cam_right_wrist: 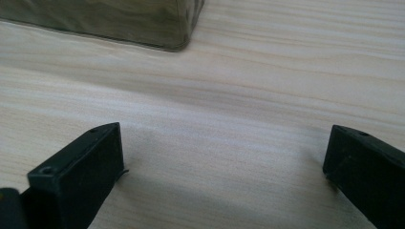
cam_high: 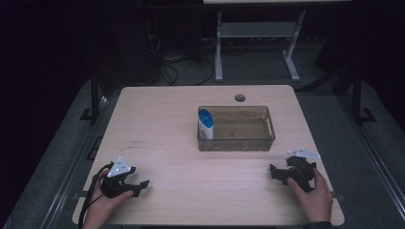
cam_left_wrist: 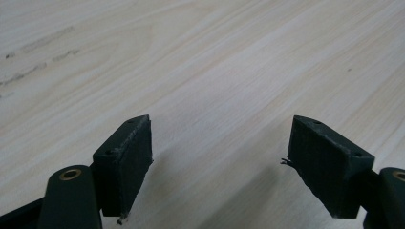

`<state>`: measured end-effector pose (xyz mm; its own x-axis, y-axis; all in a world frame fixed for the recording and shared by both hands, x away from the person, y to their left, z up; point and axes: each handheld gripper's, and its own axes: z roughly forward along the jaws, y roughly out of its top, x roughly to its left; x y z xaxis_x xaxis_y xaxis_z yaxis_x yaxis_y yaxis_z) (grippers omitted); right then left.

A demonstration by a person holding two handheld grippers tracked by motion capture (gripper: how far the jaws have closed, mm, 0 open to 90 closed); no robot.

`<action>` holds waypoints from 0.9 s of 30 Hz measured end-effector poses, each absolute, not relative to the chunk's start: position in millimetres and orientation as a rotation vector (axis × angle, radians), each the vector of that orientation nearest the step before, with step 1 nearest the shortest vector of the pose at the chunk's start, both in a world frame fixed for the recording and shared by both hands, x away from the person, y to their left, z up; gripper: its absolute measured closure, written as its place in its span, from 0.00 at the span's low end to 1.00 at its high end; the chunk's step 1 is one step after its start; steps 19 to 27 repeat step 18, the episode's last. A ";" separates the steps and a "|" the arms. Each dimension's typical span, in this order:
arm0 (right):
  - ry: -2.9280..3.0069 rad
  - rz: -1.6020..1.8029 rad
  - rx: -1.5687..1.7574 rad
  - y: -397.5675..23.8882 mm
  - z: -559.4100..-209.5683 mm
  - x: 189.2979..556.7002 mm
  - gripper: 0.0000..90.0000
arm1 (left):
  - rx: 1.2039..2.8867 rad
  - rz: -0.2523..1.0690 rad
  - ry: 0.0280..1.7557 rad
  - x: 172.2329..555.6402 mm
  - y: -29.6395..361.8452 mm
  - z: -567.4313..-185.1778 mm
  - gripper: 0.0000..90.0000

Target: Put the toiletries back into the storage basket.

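Presently both grippers rest low on the pale wooden desk (cam_high: pixel 162 124), fingers spread and empty. The white bottle with a blue cap (cam_high: pixel 205 124) stands upright at the left end of the clear plastic bin (cam_high: pixel 270 125), ahead of both, with the right gripper (cam_high: pixel 278 172) probably nearer than the left gripper (cam_high: pixel 138 187).

The table (cam_high: pixel 191 143) was pale wood with fine straight grain, plus a few dark smudgy marks ahead and left of the left gripper's (cam_left_wrist: pixel 219 157) jaws. Both grippers were matte black; the right gripper (cam_right_wrist: pixel 224 171) was the same black, and each carried a light grey plate on top. Ahead of the right jaws sat a smoky, see-through brownish bin (cam_high: pixel 236 138). Inside it, a white bottle (cam_high: pixel 206 125) with a blue cap.
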<state>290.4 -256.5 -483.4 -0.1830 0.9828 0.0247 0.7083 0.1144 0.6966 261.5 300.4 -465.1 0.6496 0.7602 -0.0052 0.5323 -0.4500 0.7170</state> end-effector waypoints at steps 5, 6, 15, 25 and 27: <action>1.951 0.815 1.638 -256.5 -483.4 290.4 0.00 | 2.175 0.430 1.014 259.9 300.5 -470.1 0.24; 1.950 0.815 1.639 -256.4 -483.4 290.4 0.00 | 2.171 0.432 1.012 259.4 301.2 -470.7 0.23; 1.951 0.815 1.638 -256.4 -483.5 290.4 0.00 | 2.143 0.447 1.009 259.0 303.8 -474.5 0.16; 1.951 0.815 1.638 -256.4 -483.4 290.4 0.00 | 2.144 0.446 1.013 259.3 303.8 -474.6 0.15; 1.951 0.815 1.638 -256.4 -483.4 290.4 0.00 | 2.144 0.446 1.013 259.3 303.8 -474.6 0.15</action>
